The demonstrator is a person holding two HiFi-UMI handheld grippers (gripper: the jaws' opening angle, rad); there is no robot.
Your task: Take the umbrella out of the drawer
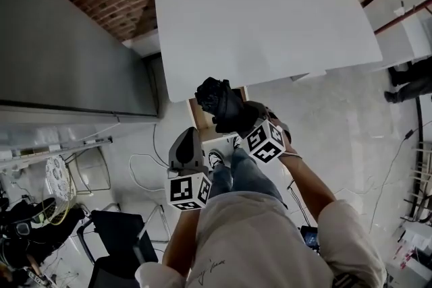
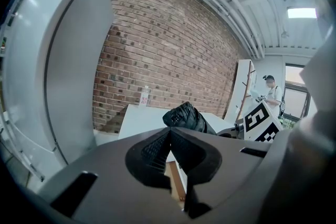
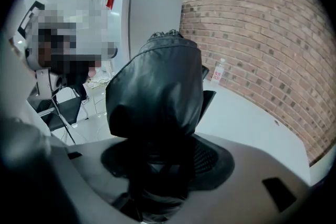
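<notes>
The right tool (image 1: 236,117) tilts downward, clamped on the black umbrella (image 1: 217,99), which is above the open drawer (image 1: 201,119) at the white surface's (image 1: 270,23) edge. The left tool (image 1: 187,145), tilted slightly down beside it, has its jaws together with nothing between them.

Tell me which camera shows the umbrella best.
The right gripper view: the folded black umbrella fills the middle, close up, clamped by the right gripper. The head view shows it small from above, at the edge of the white desk. The left gripper view catches only its end beyond the left gripper.
</notes>
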